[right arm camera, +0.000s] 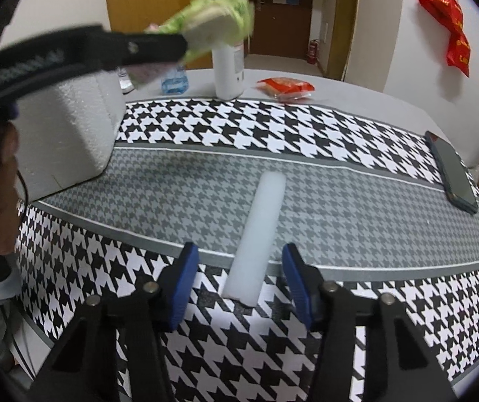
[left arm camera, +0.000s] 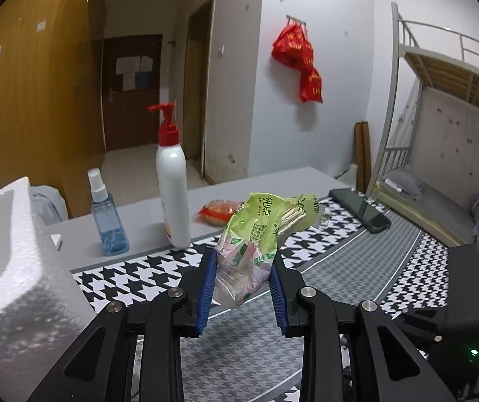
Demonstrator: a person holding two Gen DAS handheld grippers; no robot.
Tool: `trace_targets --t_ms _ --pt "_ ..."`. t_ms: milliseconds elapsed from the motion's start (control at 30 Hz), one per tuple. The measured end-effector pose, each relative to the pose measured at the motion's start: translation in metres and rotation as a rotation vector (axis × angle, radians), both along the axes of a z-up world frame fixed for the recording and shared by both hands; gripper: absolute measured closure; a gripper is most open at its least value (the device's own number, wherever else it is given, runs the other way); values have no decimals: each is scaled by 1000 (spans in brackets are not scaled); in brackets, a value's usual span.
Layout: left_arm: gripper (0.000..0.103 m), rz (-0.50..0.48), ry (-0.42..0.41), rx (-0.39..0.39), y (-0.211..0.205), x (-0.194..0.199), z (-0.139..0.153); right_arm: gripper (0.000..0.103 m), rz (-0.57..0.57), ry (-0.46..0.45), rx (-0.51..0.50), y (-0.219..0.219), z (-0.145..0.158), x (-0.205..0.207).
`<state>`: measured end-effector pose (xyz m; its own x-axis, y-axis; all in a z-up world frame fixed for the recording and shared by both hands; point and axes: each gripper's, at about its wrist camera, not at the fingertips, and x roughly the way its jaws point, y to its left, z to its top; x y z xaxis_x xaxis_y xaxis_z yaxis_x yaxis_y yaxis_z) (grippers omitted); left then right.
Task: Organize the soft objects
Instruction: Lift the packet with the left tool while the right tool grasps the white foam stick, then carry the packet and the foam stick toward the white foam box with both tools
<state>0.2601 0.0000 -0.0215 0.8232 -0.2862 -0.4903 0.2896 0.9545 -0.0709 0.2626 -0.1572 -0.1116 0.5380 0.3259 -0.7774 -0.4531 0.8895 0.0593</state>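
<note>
You're holding the green tissue pack [left arm camera: 256, 234] clamped in the left gripper [left arm camera: 242, 268], while the right gripper [right arm camera: 239, 281] jaws are standing apart around the white foam stick [right arm camera: 259, 234].

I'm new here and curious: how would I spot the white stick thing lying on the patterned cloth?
Find the houndstooth cloth covering the table. On its grey middle band lies a white foam stick, between the right gripper and its open fingers. It is the only long, plain white bar lying flat.

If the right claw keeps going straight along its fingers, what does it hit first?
The white foam stick, probably. Its near end lies between the open right claw fingers on the houndstooth cloth, untouched by the pads. Depth is unclear, but nothing else is in the way.
</note>
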Motion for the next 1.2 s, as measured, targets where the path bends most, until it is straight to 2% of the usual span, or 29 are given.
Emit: trace_targets --t_ms 267,400,633,800,1100,1200 --pt "71 -9 -32 -24 3 -8 5 54 -36 19 3 -5 0 -1" --pt "71 -21 -62 -29 3 -15 9 60 -36 41 7 -2 -1 -4" --pt "71 -29 -64 -36 3 -16 8 64 -57 57 18 -4 -5 -3" --pt "71 -34 -83 -49 7 -21 11 63 -60 27 -31 5 -6 -3" --pt "71 -44 -109 -59 11 -37 17 63 -57 24 -22 4 -4 -4" --pt "71 -15 -77 -81 21 -43 11 64 -63 11 -15 3 -4 -5"
